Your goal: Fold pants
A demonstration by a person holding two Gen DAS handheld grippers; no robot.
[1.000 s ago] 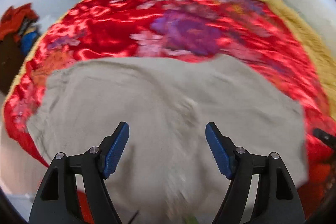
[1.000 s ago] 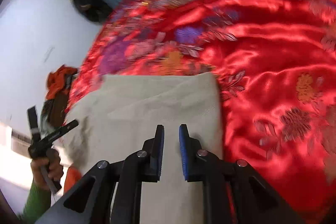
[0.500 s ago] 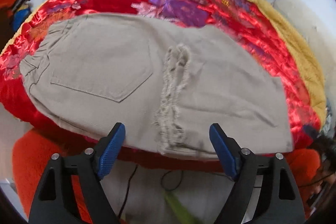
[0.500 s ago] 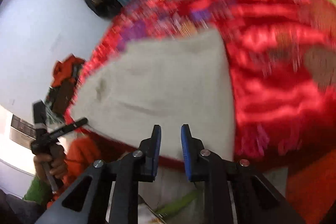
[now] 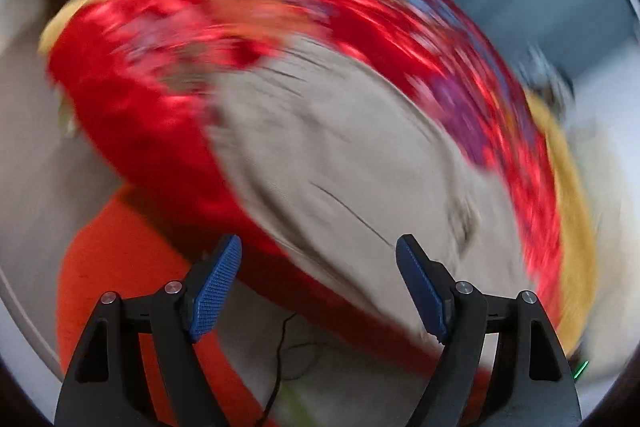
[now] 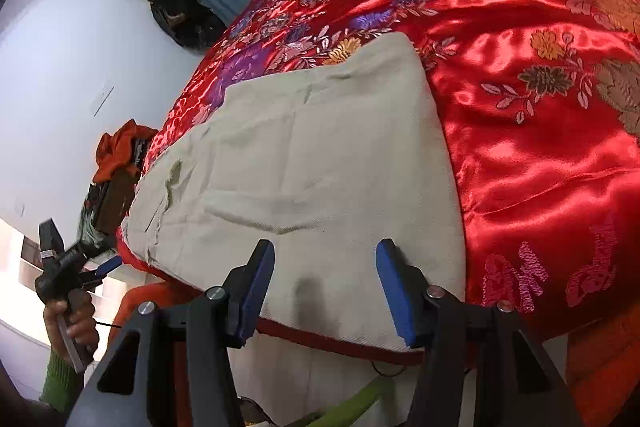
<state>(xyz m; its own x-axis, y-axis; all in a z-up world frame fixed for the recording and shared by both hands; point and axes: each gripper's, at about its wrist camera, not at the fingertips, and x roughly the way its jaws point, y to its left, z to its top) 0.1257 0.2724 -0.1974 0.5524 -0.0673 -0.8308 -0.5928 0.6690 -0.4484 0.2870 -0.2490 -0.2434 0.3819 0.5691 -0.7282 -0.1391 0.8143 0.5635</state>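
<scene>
Folded beige pants (image 6: 320, 155) lie flat near the bed's front edge, with a frayed seam toward their left end. My right gripper (image 6: 325, 251) hovers over the pants' near hem; its jaws are opening, the cloth lies below them and no pad presses it. The left wrist view is blurred by motion, and there the pants (image 5: 340, 155) run diagonally. My left gripper (image 5: 319, 247) stands open and empty just off their near edge. In the right wrist view a hand holds the left gripper (image 6: 106, 259) beyond the pants' left end.
A red satin bedspread (image 6: 520, 107) with embroidered flowers covers the bed, with a yellow blanket (image 5: 568, 227) along its far side. Orange cloth (image 5: 120, 267) hangs below the bed edge. A cable (image 5: 284, 347) lies on the floor. Red clothes (image 6: 120, 151) and a dark bag (image 6: 176, 11) are by the wall.
The right gripper's jaws have gone from nearly shut to wide apart over the hem. The left gripper has swung sideways and rolled, so the pants now slant across its blurred view.
</scene>
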